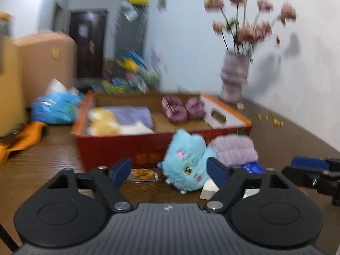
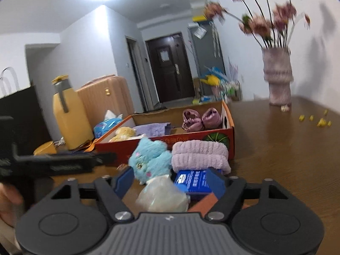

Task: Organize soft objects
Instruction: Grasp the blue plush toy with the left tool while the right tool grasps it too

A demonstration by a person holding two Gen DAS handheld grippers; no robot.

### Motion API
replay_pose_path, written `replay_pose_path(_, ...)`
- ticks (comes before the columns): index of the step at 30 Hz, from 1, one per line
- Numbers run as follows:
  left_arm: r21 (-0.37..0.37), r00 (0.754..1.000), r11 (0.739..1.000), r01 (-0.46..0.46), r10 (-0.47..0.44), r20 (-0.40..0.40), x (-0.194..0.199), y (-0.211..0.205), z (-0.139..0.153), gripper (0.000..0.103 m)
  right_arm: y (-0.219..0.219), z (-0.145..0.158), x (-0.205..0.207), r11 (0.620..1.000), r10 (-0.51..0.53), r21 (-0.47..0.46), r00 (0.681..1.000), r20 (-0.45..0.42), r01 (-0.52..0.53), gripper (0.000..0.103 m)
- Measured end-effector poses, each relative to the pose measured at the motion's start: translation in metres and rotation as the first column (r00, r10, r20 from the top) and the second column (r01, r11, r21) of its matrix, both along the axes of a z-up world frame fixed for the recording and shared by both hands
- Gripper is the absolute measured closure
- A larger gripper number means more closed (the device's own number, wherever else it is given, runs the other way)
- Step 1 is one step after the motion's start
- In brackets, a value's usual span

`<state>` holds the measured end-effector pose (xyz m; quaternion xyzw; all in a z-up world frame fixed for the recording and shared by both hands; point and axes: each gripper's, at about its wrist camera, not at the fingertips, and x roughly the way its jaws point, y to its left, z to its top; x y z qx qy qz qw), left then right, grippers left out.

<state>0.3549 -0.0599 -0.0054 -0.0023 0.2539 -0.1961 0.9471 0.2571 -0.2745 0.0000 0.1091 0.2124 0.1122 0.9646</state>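
Left gripper (image 1: 169, 170): wide open, empty, lined up on blue plush (image 1: 187, 161) lying outside box (image 1: 127, 146). Right gripper (image 2: 173, 180): open, empty.

I count one blue plush toy (image 1: 187, 165), one folded lilac towel (image 1: 233, 149), two purple slippers (image 1: 182, 108) in one red box (image 1: 119, 146), one vase (image 1: 234, 78).

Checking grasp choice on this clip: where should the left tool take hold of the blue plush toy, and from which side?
Grip the blue plush toy across its round furry body. It lies tipped against the red box, with the folded lilac towel at its right. Come from the table's near side, where the open left tool already faces it; the box blocks the back. This is a judgement.
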Motion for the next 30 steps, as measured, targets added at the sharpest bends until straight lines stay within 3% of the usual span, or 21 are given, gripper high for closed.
replay_pose_path(4,-0.008,0.992,0.998,0.061,-0.062,-0.107,0.046,-0.008,-0.015,0.028,-0.001,-0.008,0.026,0.999,-0.022,0.023,1.000,-0.022,0.023,0.033)
replay_pose_path(5,-0.023,0.989,0.997,0.071,-0.074,-0.128,0.052,-0.008,-0.018,0.045,0.000,-0.011,0.029,0.999,-0.022,0.026,0.999,-0.026,0.022,0.034)
replay_pose_path(7,-0.109,0.976,0.986,0.123,-0.140,-0.169,0.060,-0.004,-0.021,0.062,0.002,-0.016,0.034,0.999,-0.012,0.029,0.999,-0.039,0.013,0.035)
replay_pose_path(8,-0.132,0.975,0.984,0.122,-0.144,-0.170,0.059,-0.002,-0.020,0.065,0.003,-0.018,0.036,1.000,-0.009,0.028,0.999,-0.046,0.010,0.036)
replay_pose_path(10,-0.109,0.981,0.985,0.136,-0.150,-0.126,0.048,-0.004,-0.014,0.067,0.005,-0.020,0.038,1.000,-0.006,0.020,0.999,-0.054,0.007,0.038)
replay_pose_path(12,-0.124,0.982,0.983,0.136,-0.150,-0.112,0.033,0.000,-0.003,0.067,0.009,-0.018,0.036,1.000,-0.003,0.014,0.999,-0.050,0.004,0.039)
replay_pose_path(15,-0.248,0.981,0.966,0.077,-0.118,-0.154,0.007,0.023,0.015,0.067,0.015,-0.009,0.026,1.000,-0.002,-0.011,1.000,-0.011,0.002,0.039)
replay_pose_path(17,-0.353,0.971,0.936,0.014,-0.097,-0.218,-0.015,0.045,0.015,0.067,0.023,-0.003,0.014,1.000,0.003,-0.031,1.000,0.025,-0.002,0.039)
replay_pose_path(20,-0.442,0.938,0.890,-0.114,-0.050,-0.342,-0.046,0.073,-0.004,0.066,0.036,0.001,-0.004,0.998,0.051,-0.029,0.998,0.033,-0.050,0.039)
replay_pose_path(22,-0.478,0.927,0.865,-0.152,-0.042,-0.372,-0.076,0.082,-0.019,0.060,0.044,-0.002,-0.013,0.996,0.082,-0.025,0.997,0.012,-0.081,0.039)
replay_pose_path(23,-0.471,0.931,0.868,-0.155,-0.031,-0.363,-0.092,0.083,-0.024,0.049,0.048,-0.006,-0.019,0.995,0.094,-0.021,0.996,-0.003,-0.094,0.039)
replay_pose_path(24,-0.439,0.937,0.888,-0.137,-0.028,-0.349,-0.104,0.081,-0.025,0.046,0.052,-0.010,-0.024,0.994,0.105,-0.017,0.994,-0.019,-0.106,0.039)
replay_pose_path(26,-0.390,0.956,0.913,-0.116,-0.003,-0.292,-0.123,0.081,-0.023,0.045,0.059,-0.018,-0.033,0.993,0.115,-0.002,0.992,-0.053,-0.116,0.039)
replay_pose_path(30,-0.345,0.970,0.933,-0.105,0.019,-0.244,-0.131,0.084,-0.018,0.045,0.069,-0.030,-0.048,0.992,0.130,0.016,0.986,-0.106,-0.129,0.039)
